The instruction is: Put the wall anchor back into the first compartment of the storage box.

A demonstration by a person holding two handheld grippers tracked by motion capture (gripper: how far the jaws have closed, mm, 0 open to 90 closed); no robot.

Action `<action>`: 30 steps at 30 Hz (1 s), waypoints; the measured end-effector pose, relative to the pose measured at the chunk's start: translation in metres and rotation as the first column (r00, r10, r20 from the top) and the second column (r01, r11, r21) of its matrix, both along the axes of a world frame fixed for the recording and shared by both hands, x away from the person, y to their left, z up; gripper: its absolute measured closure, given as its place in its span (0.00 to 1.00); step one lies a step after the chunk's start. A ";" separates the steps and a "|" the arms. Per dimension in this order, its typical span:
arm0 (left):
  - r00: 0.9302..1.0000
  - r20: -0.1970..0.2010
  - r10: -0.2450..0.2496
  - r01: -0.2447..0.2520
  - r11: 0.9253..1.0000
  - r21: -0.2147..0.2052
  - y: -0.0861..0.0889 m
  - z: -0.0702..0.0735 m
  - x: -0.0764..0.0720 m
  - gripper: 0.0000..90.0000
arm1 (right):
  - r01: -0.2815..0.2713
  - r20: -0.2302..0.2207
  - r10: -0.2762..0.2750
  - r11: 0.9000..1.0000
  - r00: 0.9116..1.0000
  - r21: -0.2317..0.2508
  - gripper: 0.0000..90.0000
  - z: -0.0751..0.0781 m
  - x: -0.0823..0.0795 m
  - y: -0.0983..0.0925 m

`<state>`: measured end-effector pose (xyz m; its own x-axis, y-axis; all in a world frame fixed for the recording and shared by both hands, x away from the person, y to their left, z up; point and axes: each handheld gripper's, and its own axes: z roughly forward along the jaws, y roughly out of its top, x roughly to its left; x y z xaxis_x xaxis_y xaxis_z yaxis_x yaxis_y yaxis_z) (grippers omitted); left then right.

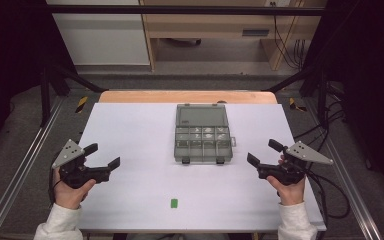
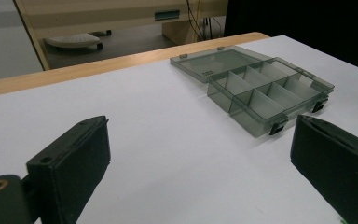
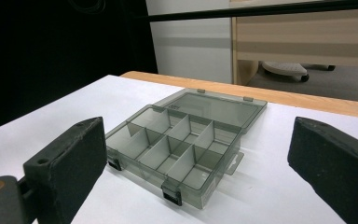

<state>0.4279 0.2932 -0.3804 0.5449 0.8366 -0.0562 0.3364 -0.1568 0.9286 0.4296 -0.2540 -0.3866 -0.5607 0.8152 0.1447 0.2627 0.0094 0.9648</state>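
Observation:
A grey see-through compartment box (image 1: 202,144) lies in the middle of the white table top (image 1: 130,125), its lid (image 1: 201,116) folded flat behind it. Dividers split the box (image 2: 270,93) into several compartments, which look empty in the gripper views. My left gripper (image 1: 102,155) hovers open at the table's left, pointing toward the box, nothing between its jaws (image 2: 200,149). At the right my right gripper (image 1: 264,152) is open too, and the box (image 3: 177,149) lies a short way beyond its jaws (image 3: 198,140).
A small green tag (image 1: 174,202) lies near the table's front edge, between the two hands. A wooden strip (image 1: 187,96) runs along the far edge. Metal frame rails (image 1: 25,165) flank both sides, and cables (image 1: 330,190) trail at the right.

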 end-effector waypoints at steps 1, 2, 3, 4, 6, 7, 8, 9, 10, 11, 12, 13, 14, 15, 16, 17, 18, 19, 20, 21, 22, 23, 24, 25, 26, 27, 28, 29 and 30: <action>1.000 0.000 -0.001 0.001 1.000 0.004 -0.001 0.000 0.000 0.05 | -0.003 0.001 0.003 1.000 1.000 0.000 0.05 0.000 0.000 0.000; 1.000 -0.003 -0.002 0.002 1.000 0.004 -0.003 -0.001 0.000 0.05 | -0.003 0.001 0.003 1.000 1.000 0.000 0.05 0.000 0.000 0.000; 1.000 -0.003 -0.006 0.006 1.000 0.006 -0.005 -0.001 0.000 0.05 | -0.004 0.002 0.004 1.000 1.000 0.002 0.05 -0.001 0.001 0.001; 1.000 -0.009 -0.013 0.013 1.000 0.017 -0.007 -0.002 0.000 0.05 | -0.003 0.001 0.003 1.000 1.000 0.001 0.05 -0.001 0.001 0.001; 1.000 -0.011 -0.015 0.015 1.000 0.017 -0.009 -0.003 0.000 0.05 | -0.001 0.001 0.001 1.000 1.000 -0.001 0.05 -0.001 0.001 0.001; 1.000 -0.018 -0.022 0.023 0.999 0.025 -0.012 -0.005 0.000 0.05 | -0.001 0.001 0.001 1.000 1.000 0.001 0.05 -0.001 0.000 0.002; 1.000 -0.018 -0.022 0.023 0.999 0.025 -0.012 -0.005 0.000 0.05 | -0.001 0.001 0.001 1.000 1.000 0.001 0.05 -0.001 0.000 0.002; 0.999 -0.020 -0.024 0.025 0.999 0.027 -0.013 -0.006 0.000 0.05 | -0.001 0.000 0.001 1.000 1.000 0.003 0.05 0.000 0.000 0.002; 0.999 -0.023 -0.027 0.028 0.999 0.030 -0.015 -0.007 0.000 0.05 | 0.001 -0.001 -0.001 1.000 1.000 -0.002 0.05 0.000 0.000 0.002; 0.999 -0.029 -0.033 0.034 0.999 0.035 -0.019 -0.008 0.000 0.05 | -0.001 0.002 0.001 1.000 1.000 -0.010 0.05 0.000 -0.001 0.003; 0.999 -0.029 -0.033 0.034 0.999 0.035 -0.019 -0.008 0.000 0.05 | -0.001 0.002 0.001 1.000 1.000 -0.010 0.05 0.000 -0.001 0.003; 0.999 -0.033 -0.035 0.036 0.999 0.038 -0.021 -0.010 0.000 0.05 | -0.004 0.002 0.004 1.000 1.000 -0.006 0.05 0.000 -0.001 0.004; 0.999 -0.036 -0.035 0.036 0.999 0.040 -0.023 -0.010 0.000 0.05 | -0.006 -0.001 0.006 1.000 1.000 -0.004 0.05 0.000 0.000 0.005; 0.998 -0.042 -0.041 0.043 0.998 0.042 -0.026 -0.012 0.000 0.05 | -0.010 -0.001 0.010 1.000 1.000 -0.014 0.05 -0.002 0.001 0.006; 0.998 -0.045 -0.045 0.047 0.998 0.044 -0.028 -0.012 0.000 0.05 | -0.010 -0.001 0.010 1.000 1.000 -0.014 0.05 -0.002 0.001 0.006; 0.997 -0.049 -0.051 0.053 0.997 0.050 -0.031 -0.014 0.000 0.05 | -0.009 -0.007 0.009 1.000 1.000 -0.012 0.05 -0.002 0.001 0.006; 0.997 -0.052 -0.054 0.056 0.997 0.052 -0.034 -0.015 0.000 0.05 | -0.012 -0.012 0.012 1.000 1.000 -0.016 0.05 -0.002 0.001 0.007; 0.996 -0.057 -0.063 0.067 0.996 0.057 -0.040 -0.018 -0.001 0.05 | -0.014 -0.010 0.013 1.000 1.000 -0.016 0.05 -0.003 0.001 0.008; 0.996 -0.057 -0.063 0.067 0.996 0.057 -0.040 -0.018 -0.001 0.05 | -0.014 -0.010 0.013 1.000 1.000 -0.016 0.05 -0.003 0.001 0.008; 0.996 -0.062 -0.069 0.073 0.995 0.067 -0.042 -0.019 -0.001 0.05 | -0.017 -0.005 0.017 1.000 1.000 -0.017 0.05 -0.004 0.002 0.009; 0.995 -0.070 -0.076 0.081 0.994 0.073 -0.049 -0.022 -0.002 0.05 | -0.020 -0.013 0.020 1.000 1.000 -0.022 0.05 -0.004 0.001 0.009; 0.995 -0.070 -0.076 0.081 0.994 0.073 -0.049 -0.022 -0.002 0.05 | -0.018 -0.013 0.018 1.000 1.000 -0.022 0.05 -0.004 0.001 0.009; 0.993 -0.080 -0.085 0.092 0.992 0.087 -0.055 -0.025 -0.003 0.05 | -0.017 -0.011 0.017 1.000 1.000 -0.023 0.05 -0.004 0.001 0.009; 0.992 -0.085 -0.090 0.098 0.991 0.090 -0.058 -0.026 -0.004 0.05 | -0.016 -0.011 0.016 1.000 1.000 -0.019 0.05 -0.004 0.001 0.009; 0.992 -0.085 -0.090 0.098 0.991 0.090 -0.058 -0.026 -0.004 0.05 | -0.016 -0.011 0.016 1.000 1.000 -0.019 0.05 -0.004 0.001 0.009; 0.992 -0.091 -0.091 0.100 0.990 0.095 -0.061 -0.028 -0.004 0.05 | -0.013 -0.012 0.013 1.000 1.000 -0.022 0.05 -0.004 0.001 0.010; 0.991 -0.097 -0.093 0.103 0.990 0.099 -0.064 -0.029 -0.005 0.05 | -0.013 -0.012 0.013 1.000 1.000 -0.022 0.05 -0.004 0.001 0.010; 0.990 -0.104 -0.096 0.107 0.989 0.106 -0.067 -0.032 -0.005 0.05 | -0.016 -0.015 0.016 1.000 1.000 -0.024 0.05 -0.004 0.001 0.010; 0.989 -0.111 -0.098 0.110 0.988 0.113 -0.069 -0.033 -0.006 0.05 | -0.016 -0.015 0.016 1.000 1.000 -0.024 0.05 -0.004 0.001 0.010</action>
